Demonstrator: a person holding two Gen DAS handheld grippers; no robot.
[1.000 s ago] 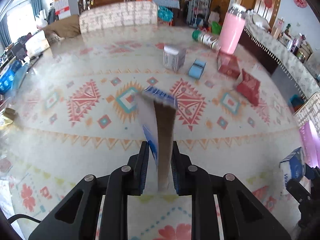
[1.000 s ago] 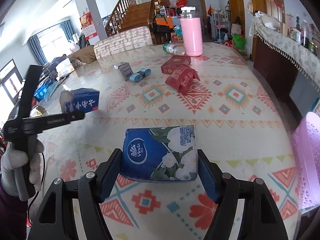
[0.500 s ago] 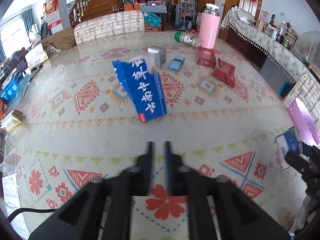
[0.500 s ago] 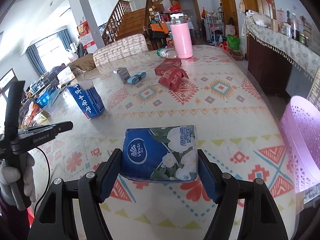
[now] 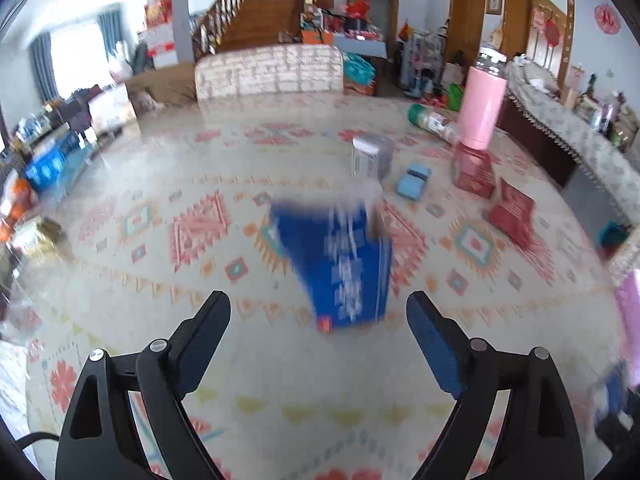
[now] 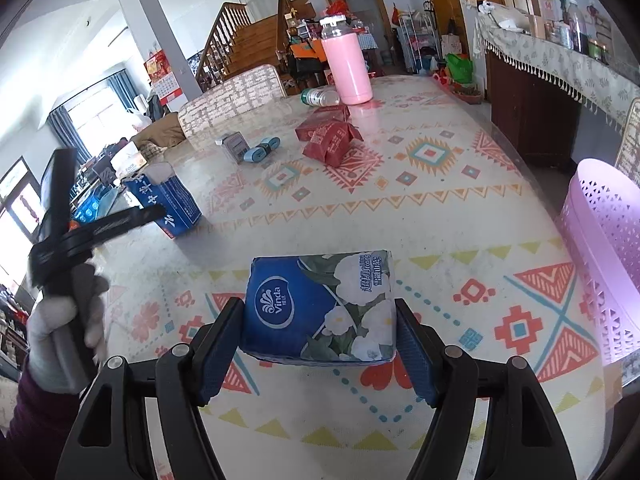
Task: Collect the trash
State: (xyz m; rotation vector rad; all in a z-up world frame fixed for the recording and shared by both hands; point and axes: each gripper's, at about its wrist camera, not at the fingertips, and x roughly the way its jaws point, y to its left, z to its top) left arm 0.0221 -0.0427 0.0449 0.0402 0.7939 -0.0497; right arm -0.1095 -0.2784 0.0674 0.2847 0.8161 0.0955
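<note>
Left gripper (image 5: 318, 308): jaws spread wide, they have just been opening, nothing between the pads. The blue carton (image 5: 340, 264) stands on the table (image 5: 120, 208) just ahead of the fingertips, apart from both, motion-blurred, top flaps open.

Right gripper (image 6: 318, 330): pinching the blue Vinda tissue pack (image 6: 320, 306), both pads pressed on its ends, pack held above the tabletop.

Left wrist view only:
- the blue carton's printed face head-on, though the text is too blurred to read
- a gold packet (image 5: 38, 236) at the table's left edge
- the right gripper is only a dark blur at the lower right edge

Right wrist view only:
- the left gripper from the side, at (image 6: 96, 224), held by a white-gloved hand (image 6: 60, 328) with a dark sleeve; it is blurred
- the blue carton at (image 6: 166, 200), near the table's left edge, tilted, a finger of the left gripper crossing in front of its base
- the pink perforated basket (image 6: 600, 256) standing past the table's right edge, near the tissue pack; the left view catches just a pink sliver of it

Both views, far end of table:
- pink bottle (image 5: 482, 108), upright
- a clear bottle with green cap (image 5: 430, 120), lying beside it
- 2 red packets (image 5: 474, 168), near each other
- small grey box (image 5: 370, 156)
- light-blue item (image 5: 414, 176), just beside the grey box
</note>
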